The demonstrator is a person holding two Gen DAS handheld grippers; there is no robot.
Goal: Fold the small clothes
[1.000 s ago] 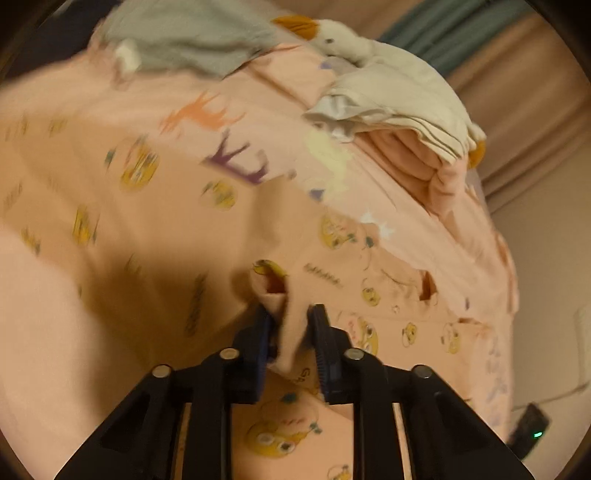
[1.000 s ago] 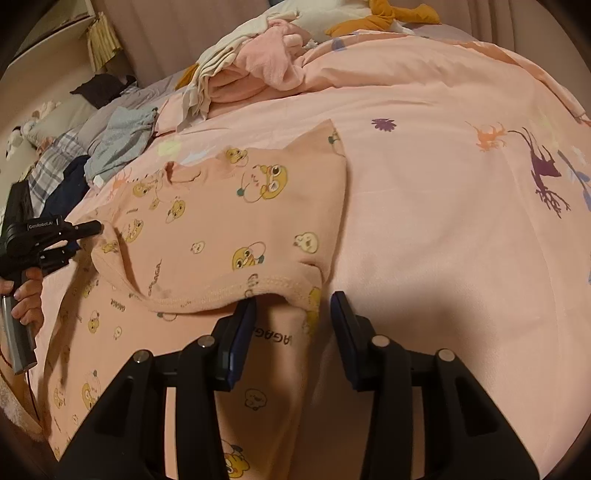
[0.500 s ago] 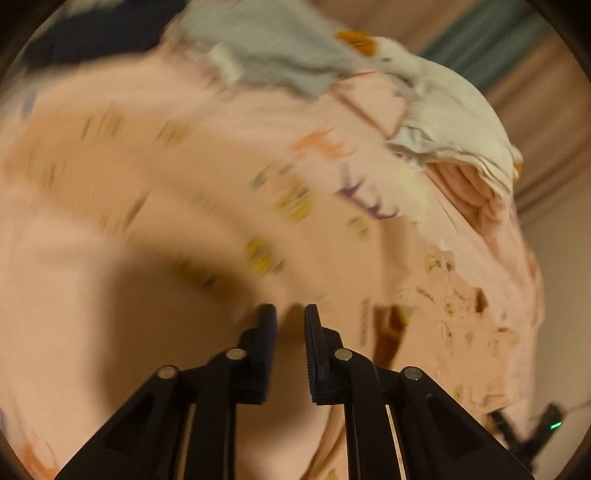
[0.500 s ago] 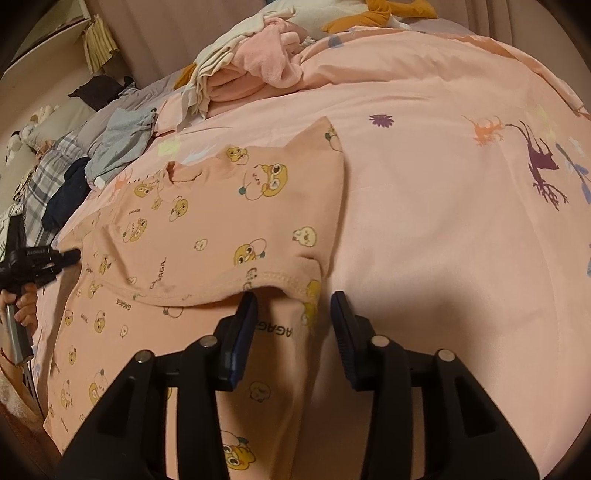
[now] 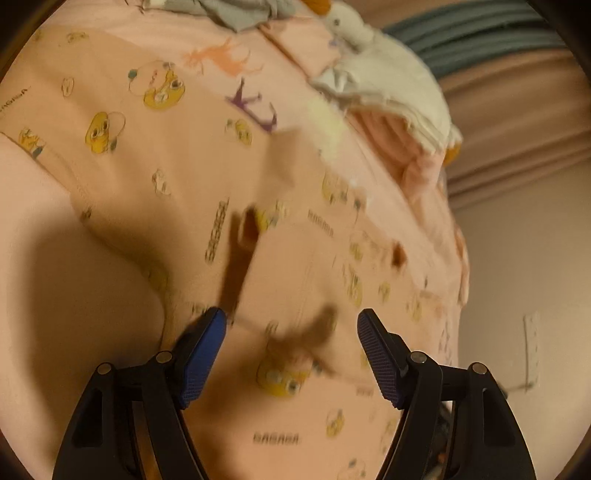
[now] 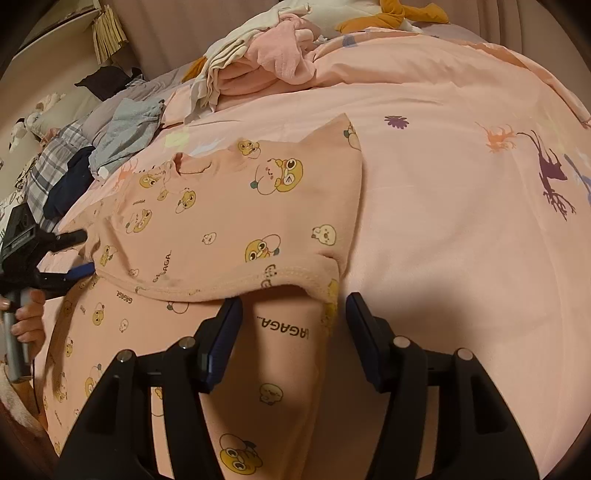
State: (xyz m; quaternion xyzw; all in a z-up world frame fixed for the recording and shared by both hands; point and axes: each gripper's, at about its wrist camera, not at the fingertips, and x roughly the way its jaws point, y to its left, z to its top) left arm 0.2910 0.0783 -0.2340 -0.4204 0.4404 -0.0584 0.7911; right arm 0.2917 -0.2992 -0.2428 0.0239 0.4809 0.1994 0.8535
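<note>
A peach small shirt (image 6: 229, 206) with yellow cartoon prints lies on the pink bed sheet (image 6: 443, 184), its upper part folded over the lower. My right gripper (image 6: 293, 306) stands just below the folded hem, jaws opening, with the flat lower layer between the fingers and no pad pressing on it. In the right wrist view my left gripper (image 6: 83, 253) sits at the shirt's left edge, held by a hand (image 6: 26, 314). In the blurred left wrist view the left gripper (image 5: 291, 332) hovers over the shirt (image 5: 295, 266), jaws opening wide with nothing gripped.
A stack of white and pink clothes (image 6: 258, 62) lies at the far side of the bed, also the white stack (image 5: 391, 92). Grey and plaid clothes (image 6: 125, 136) are heaped at the left. An orange plush (image 6: 391, 14) rests behind. A wall (image 5: 532, 258) stands beyond the bed.
The left gripper let go of the pinched fold of shirt, swung away and back, and opened wide. The right gripper stayed put and its jaws spread further.
</note>
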